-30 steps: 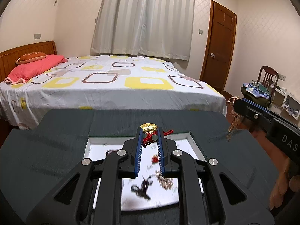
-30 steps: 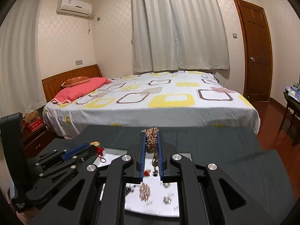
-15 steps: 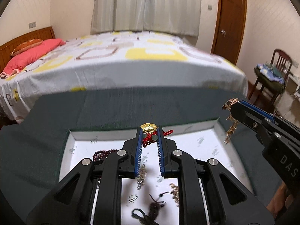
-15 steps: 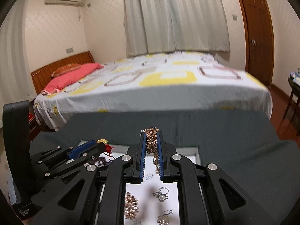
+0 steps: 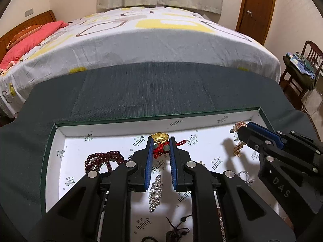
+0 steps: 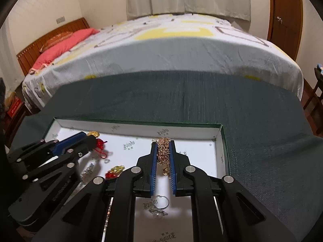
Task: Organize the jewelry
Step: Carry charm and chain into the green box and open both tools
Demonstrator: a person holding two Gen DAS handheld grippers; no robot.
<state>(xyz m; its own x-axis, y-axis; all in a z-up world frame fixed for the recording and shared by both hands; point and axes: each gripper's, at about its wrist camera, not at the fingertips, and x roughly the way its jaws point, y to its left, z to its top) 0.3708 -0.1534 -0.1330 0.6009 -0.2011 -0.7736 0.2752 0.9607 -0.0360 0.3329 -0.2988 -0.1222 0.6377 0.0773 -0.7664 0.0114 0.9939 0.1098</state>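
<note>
A white-lined tray with a green rim lies on the dark cloth and holds loose jewelry. My left gripper is shut on a gold ingot charm with a red knot and green beads, low over the tray's far side. My right gripper is shut on a rose-gold chain that dangles over the tray's right end. Each gripper shows in the other's view: the right gripper with its chain, the left gripper with its charm.
In the tray lie a dark red bead bracelet, a crystal bracelet, a second gold and red charm and a silver ring. Dark green cloth covers the table. A bed stands beyond it, a chair at right.
Both grippers have come down and tipped forward over the tray, each still holding its piece. The tray now fills the lower part of both views.
</note>
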